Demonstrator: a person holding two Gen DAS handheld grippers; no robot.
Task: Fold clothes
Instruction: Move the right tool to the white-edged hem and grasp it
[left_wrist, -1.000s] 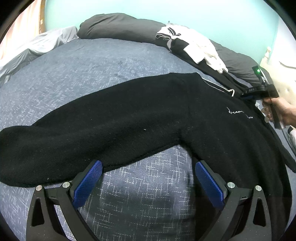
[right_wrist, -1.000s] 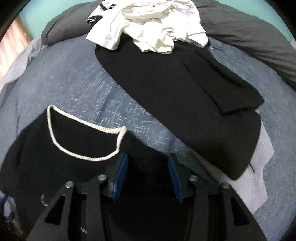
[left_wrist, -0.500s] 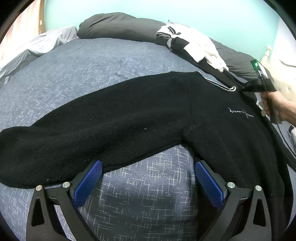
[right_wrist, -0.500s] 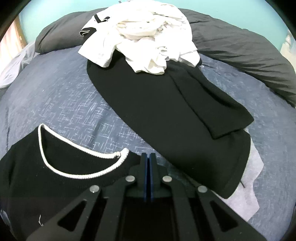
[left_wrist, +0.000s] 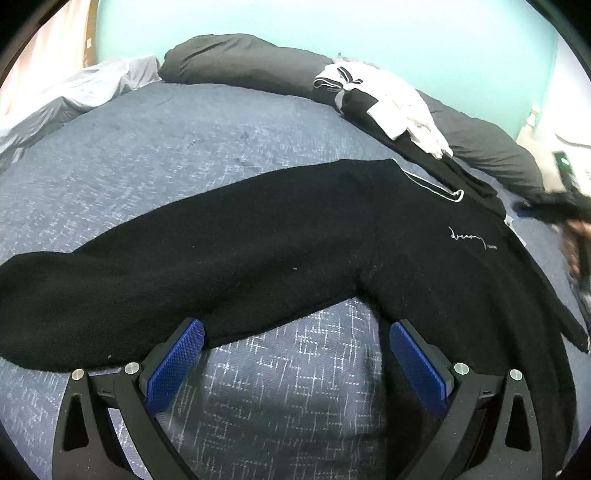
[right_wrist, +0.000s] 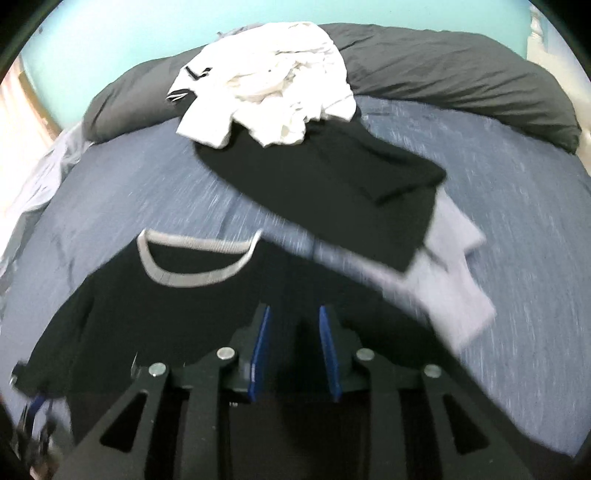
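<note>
We see a black fleece sweater (left_wrist: 332, 236) spread flat on a bed (left_wrist: 184, 147) covered in blue-grey woven fabric with a pale crosshatch. The sweater has a nap-like, fuzzy surface, a ribbed white-edged neckline (right_wrist: 195, 262) and small cursive lettering (left_wrist: 467, 236) on the chest; one long sleeve stretches toward the left of the left wrist view. Behind it lie a flat black garment (right_wrist: 332, 184), a crumpled white garment (right_wrist: 273, 88) on top of that, and a long dark grey pillow (right_wrist: 461, 74) against the turquoise wall.

The left gripper (left_wrist: 295, 362) hovers with its jaws wide, blue ridged pads either side of bare bedding just below the sleeve's lower edge, with nothing between them. The right gripper (right_wrist: 293, 354) sits above the sweater's shoulder, right of the neckline; its jaws stand at a narrow gap and are opening, and we cannot tell whether cloth lies between them.

Compared with half a second ago, the right jaws, then pressed together, have parted, and the right view has pulled back and blurred. The left view is nearly unchanged.
</note>
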